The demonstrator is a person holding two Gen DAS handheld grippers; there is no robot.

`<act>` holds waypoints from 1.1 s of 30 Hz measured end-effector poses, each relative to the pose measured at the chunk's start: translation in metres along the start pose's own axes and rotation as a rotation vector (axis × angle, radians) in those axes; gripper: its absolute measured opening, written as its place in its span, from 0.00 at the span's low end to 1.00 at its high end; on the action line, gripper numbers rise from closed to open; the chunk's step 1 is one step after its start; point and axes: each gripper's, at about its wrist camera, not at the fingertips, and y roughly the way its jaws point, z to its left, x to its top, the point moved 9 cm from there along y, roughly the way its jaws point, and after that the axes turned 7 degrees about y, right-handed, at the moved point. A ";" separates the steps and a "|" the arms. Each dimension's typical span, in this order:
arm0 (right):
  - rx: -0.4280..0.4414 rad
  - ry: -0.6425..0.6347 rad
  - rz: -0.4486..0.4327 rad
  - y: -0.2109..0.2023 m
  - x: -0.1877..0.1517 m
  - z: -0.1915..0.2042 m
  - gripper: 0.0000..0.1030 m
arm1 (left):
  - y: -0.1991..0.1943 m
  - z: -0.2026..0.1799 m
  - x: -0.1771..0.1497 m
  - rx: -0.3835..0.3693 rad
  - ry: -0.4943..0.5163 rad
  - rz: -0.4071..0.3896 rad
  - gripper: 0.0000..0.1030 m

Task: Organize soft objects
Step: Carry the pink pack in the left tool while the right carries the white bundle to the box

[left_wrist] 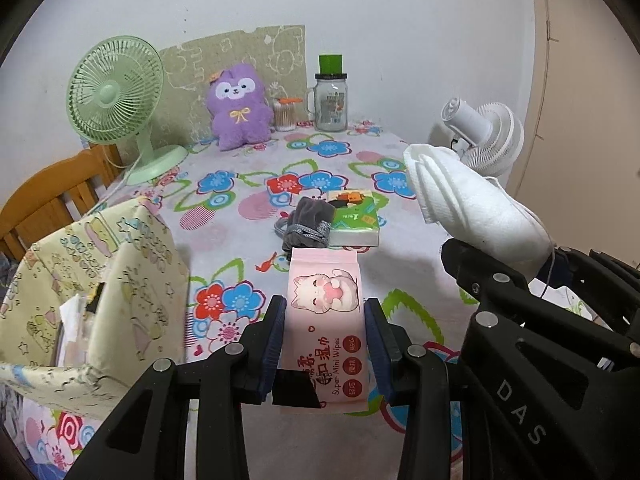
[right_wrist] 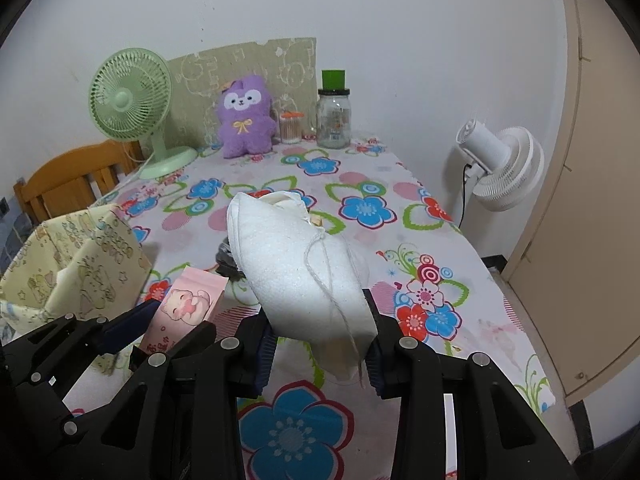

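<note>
My left gripper (left_wrist: 325,320) is shut on a pink pack of mini wipes (left_wrist: 326,304) and holds it above the floral table; the pack also shows in the right wrist view (right_wrist: 182,308). My right gripper (right_wrist: 320,332) is shut on a white drawstring cloth pouch (right_wrist: 296,268), held above the table; the pouch shows in the left wrist view (left_wrist: 476,204). A grey rolled cloth (left_wrist: 306,224) and a green tissue pack (left_wrist: 356,220) lie mid-table. A yellow fabric bin (left_wrist: 120,272) stands at left, papers inside.
A purple plush (left_wrist: 238,108), a swab jar (left_wrist: 285,114) and a glass mug jar (left_wrist: 330,100) stand at the back. A green fan (left_wrist: 120,100) is back left, a white fan (right_wrist: 500,164) off the right edge, a wooden chair (left_wrist: 52,196) at left.
</note>
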 end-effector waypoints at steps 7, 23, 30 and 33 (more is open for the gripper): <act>0.002 0.004 -0.038 -0.022 0.004 0.005 0.40 | -0.018 0.001 0.003 0.007 0.009 -0.038 0.39; 0.010 0.015 -0.107 -0.067 0.019 0.022 0.40 | -0.064 0.011 0.016 0.021 0.005 -0.121 0.39; 0.005 0.010 -0.133 -0.084 0.023 0.028 0.40 | -0.080 0.016 0.020 0.026 0.011 -0.146 0.39; 0.006 0.011 -0.138 -0.089 0.024 0.030 0.40 | -0.085 0.017 0.022 0.027 0.013 -0.154 0.39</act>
